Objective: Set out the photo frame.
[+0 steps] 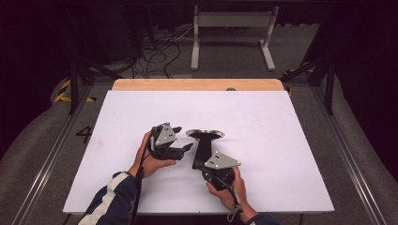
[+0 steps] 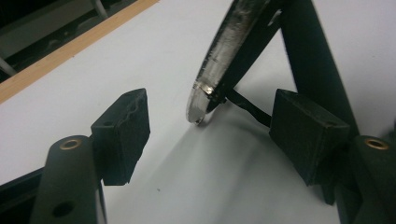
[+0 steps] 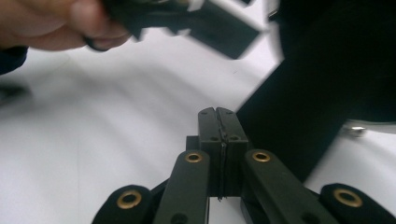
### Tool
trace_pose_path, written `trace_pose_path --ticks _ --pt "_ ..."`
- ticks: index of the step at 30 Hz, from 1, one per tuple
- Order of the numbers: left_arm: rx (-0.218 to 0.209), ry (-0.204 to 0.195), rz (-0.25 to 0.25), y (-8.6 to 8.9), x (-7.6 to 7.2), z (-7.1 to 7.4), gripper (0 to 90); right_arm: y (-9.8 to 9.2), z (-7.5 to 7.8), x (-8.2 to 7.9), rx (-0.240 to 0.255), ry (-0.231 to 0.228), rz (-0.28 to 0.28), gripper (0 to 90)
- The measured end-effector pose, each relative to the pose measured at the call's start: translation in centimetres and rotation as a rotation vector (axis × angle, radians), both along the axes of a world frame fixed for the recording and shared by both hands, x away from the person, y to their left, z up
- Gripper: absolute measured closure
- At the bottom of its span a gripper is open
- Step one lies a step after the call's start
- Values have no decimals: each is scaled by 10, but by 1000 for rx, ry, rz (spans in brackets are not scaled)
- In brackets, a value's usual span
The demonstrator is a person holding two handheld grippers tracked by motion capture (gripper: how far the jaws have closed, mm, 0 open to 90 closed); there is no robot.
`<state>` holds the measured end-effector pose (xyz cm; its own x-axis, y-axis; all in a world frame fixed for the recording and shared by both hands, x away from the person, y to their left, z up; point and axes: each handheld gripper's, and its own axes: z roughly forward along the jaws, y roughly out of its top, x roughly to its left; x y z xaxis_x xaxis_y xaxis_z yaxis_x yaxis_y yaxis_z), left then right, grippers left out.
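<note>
Jaws of the right gripper [image 3: 219, 122] are pressed flat together, with nothing seen between the pads. A black stand with a round silvery disc top [image 1: 205, 134] is placed mid-table [image 1: 281, 140], just beside it. The left gripper [image 2: 210, 135] is spread apart and empty, aimed at the disc's rim.

Matt white sheet, smooth, paper-like, over tabletop [image 1: 263, 122]; bare pale wood strip [image 1: 197, 85] at far edge. Shiny metal disc [image 1: 205, 134], rim scuffed, on matt black flat plate [image 1: 202, 149]. Matt black plastic left tool [image 2: 210, 135], pads [image 2: 122, 135] rough, worn; brass-look rivets. Grey matt plate on right tool [image 3: 218, 140].
</note>
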<state>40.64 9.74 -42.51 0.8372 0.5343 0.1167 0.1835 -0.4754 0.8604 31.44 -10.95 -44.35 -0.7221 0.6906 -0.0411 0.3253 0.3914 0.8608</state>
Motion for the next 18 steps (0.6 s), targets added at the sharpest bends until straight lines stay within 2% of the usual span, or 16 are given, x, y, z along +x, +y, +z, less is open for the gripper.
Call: trace_pose_path --ticks 1,2,4,5,7,9,11,13,16,18 --pt "-4 13 -4 -2 4 -1 346 7 -4 0 -21 0 2 900" --pt "-1 11 -7 -4 7 -3 345 11 -7 0 -31 3 2 900" --pt "37 4 -22 -8 11 -6 404 17 -10 0 -48 -1 -3 900" --pt "32 20 -28 -10 13 -7 410 19 -10 0 -55 -3 -8 900" --pt "41 23 -33 -13 14 -9 424 24 -11 0 -66 -14 -9 900" --pt "41 31 -42 -15 15 -10 484 29 -13 0 -79 -22 -12 900" --pt "51 24 -43 -18 16 -11 530 32 -15 0 -97 -26 -14 900" --pt "55 16 -45 -19 16 -11 558 33 -15 1 -95 -28 -14 900" --pt "62 2 -31 -19 17 -11 619 35 -13 2 -100 -47 -25 896" --pt "73 -4 -39 -19 18 -11 646 37 -12 3 -120 -67 -32 893"
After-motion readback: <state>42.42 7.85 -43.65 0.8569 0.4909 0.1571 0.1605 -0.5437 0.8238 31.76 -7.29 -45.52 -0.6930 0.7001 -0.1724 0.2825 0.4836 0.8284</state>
